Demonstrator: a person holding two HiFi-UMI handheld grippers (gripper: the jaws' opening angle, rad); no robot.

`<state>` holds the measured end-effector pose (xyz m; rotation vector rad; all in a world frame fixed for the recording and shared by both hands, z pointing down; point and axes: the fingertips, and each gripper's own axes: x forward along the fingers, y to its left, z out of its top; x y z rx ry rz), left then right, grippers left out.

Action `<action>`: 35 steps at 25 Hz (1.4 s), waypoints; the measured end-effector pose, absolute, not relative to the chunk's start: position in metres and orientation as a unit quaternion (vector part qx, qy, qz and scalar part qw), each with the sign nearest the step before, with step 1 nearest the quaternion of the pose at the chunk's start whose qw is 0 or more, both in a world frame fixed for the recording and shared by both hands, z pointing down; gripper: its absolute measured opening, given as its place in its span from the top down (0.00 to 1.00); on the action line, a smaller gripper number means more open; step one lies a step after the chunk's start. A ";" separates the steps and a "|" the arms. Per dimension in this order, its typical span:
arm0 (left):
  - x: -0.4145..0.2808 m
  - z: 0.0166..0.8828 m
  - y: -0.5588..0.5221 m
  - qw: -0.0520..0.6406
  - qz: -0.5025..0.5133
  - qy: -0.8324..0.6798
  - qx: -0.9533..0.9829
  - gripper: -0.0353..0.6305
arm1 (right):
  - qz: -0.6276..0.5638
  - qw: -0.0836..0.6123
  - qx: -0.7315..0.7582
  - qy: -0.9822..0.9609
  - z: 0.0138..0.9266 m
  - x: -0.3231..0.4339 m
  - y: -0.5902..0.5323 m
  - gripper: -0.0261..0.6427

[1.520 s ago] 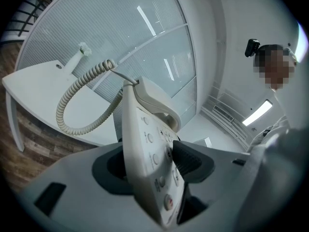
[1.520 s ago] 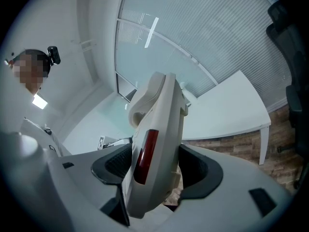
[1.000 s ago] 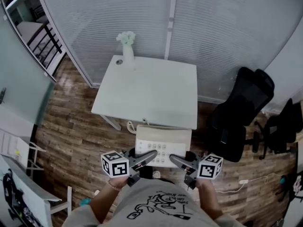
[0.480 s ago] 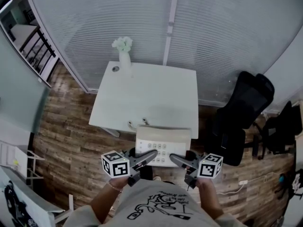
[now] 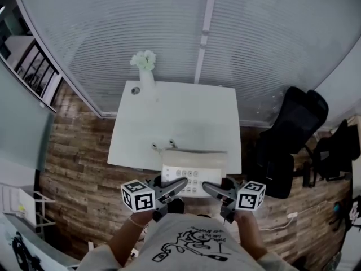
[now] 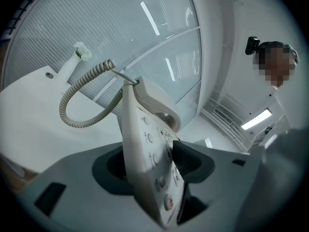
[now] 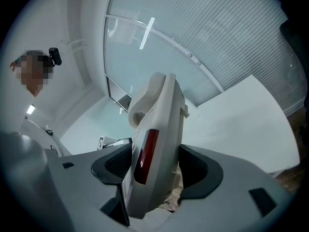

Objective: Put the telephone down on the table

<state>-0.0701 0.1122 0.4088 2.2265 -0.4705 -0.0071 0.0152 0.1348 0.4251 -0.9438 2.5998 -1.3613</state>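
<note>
A cream desk telephone [image 5: 193, 169] with a keypad and a coiled cord [image 6: 79, 105] is carried between both grippers, its far edge over the near rim of the white table [image 5: 175, 123]. My left gripper [image 5: 177, 186] is shut on the telephone's [image 6: 147, 149] left side. My right gripper [image 5: 210, 189] is shut on the telephone's [image 7: 157, 139] right side, where a dark red window shows. The handset rests in its cradle.
A white vase with pale flowers [image 5: 144, 66] and a small round object [image 5: 135, 90] stand at the table's far left corner. A black office chair [image 5: 290, 134] is to the right. Blinds cover the glass wall behind; the floor is wood.
Both grippers and the telephone have come closer to the table; the telephone's far edge now overlaps the table's near rim. The grip is unchanged.
</note>
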 end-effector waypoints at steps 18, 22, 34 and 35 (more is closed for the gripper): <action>-0.107 0.416 0.054 0.436 -0.006 -0.187 0.880 0.58 | -0.453 0.025 -0.308 0.837 0.430 -0.022 0.076 0.49; -0.106 0.419 0.053 0.439 -0.007 -0.187 0.879 0.58 | -0.455 0.022 -0.307 0.835 0.432 -0.023 0.075 0.49; -0.086 0.421 0.031 0.450 -0.008 -0.195 0.871 0.59 | -0.454 0.024 -0.300 0.838 0.433 -0.003 0.050 0.49; -0.083 0.422 0.028 0.451 -0.008 -0.196 0.871 0.59 | -0.456 0.025 -0.300 0.838 0.434 0.001 0.047 0.49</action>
